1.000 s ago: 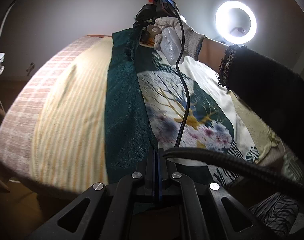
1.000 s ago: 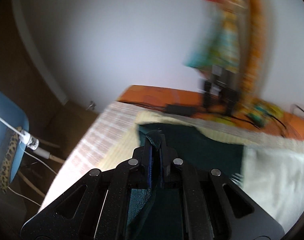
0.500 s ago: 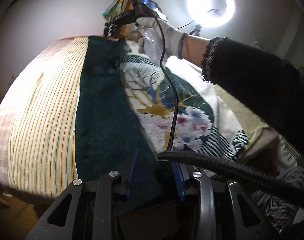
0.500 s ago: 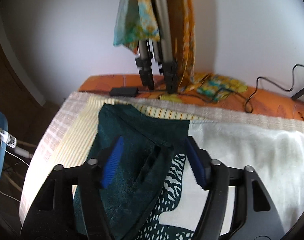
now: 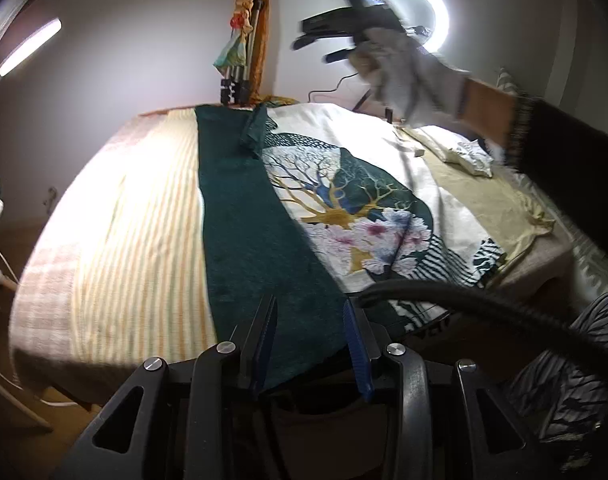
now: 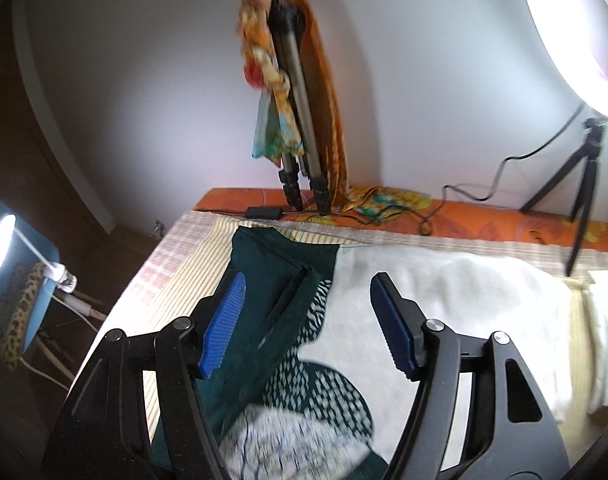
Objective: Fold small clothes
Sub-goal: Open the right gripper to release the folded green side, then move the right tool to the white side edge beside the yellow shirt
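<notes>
A dark green garment (image 5: pixel 244 220) lies in a long folded strip on the bed, its far end showing in the right wrist view (image 6: pixel 272 280). It rests partly on a white cloth printed with a tree and flowers (image 5: pixel 344 200), also in the right wrist view (image 6: pixel 424 300). My left gripper (image 5: pixel 310 344) is open and empty, its jaws standing apart above the near end of the green strip. My right gripper (image 6: pixel 304 320) is open and empty, raised above the far end; it shows in the left wrist view (image 5: pixel 332 46), held by a gloved hand.
The bed has a striped yellow sheet (image 5: pixel 144 220). A tripod draped with colourful cloth (image 6: pixel 296 100) stands at the wall. A ring light (image 5: pixel 408 16) on a small tripod (image 6: pixel 584 184) shines at the right. Cables (image 6: pixel 384 212) lie along the orange edge. A lamp (image 5: pixel 28 46) stands left.
Both grippers were shut on the green garment a second ago. Both opened and let it go; the right gripper has risen up and away from the far end.
</notes>
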Demonstrator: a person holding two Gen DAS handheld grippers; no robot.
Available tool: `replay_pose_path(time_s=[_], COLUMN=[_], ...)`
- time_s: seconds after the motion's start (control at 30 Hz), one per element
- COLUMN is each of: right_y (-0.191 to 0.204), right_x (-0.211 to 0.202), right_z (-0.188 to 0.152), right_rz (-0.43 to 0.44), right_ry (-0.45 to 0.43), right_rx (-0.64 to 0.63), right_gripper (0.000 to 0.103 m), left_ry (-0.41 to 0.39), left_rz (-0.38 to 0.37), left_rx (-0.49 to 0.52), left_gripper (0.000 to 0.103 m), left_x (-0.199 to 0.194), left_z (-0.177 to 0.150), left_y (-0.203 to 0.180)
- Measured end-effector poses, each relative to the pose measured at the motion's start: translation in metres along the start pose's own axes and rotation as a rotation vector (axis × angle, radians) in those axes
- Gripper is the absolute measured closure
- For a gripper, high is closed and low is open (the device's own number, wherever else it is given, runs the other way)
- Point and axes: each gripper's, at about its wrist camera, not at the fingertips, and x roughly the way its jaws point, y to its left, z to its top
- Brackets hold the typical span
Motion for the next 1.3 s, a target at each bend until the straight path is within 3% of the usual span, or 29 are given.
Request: replay_pose_path(time_s=[0.17, 0.43, 0.8, 0.97, 1.3], right_y=[-0.019, -0.071, -0.147, -0.169, -0.197], right_x=[-0.063, -0.162, -0.291, -0.305, -0.274], right_z=[-0.012, -0.034, -0.079, -0.108, -0.138], right_rz=[-0.003, -0.069, -0.203, -0.227, -0.185], right_ry=[-0.042, -0.102, -0.193, -0.175, -0.116], right_rx=[0.039, 0.103, 0.184, 0.207, 0.238], right_gripper=[0.034, 0.034, 0.034, 0.034, 0.034], left_ry=[-0.032, -0.081, -0.096, -0.084, -0.032], left_rz=[0.074, 0.108, 0.040, 0.001, -0.090], left_rx=[0.080, 0.159, 0.181, 0.211, 0.247], left_gripper=[0.068, 0.068, 0.068, 0.067, 0.057], left_x=[-0.004, -0.010, -0.013, -0.005, 0.028], left_z=[-0.002, 0.004, 0.011, 0.012, 0.022], left_y=[-0.011, -0.033, -0.070, -0.104, -0.180])
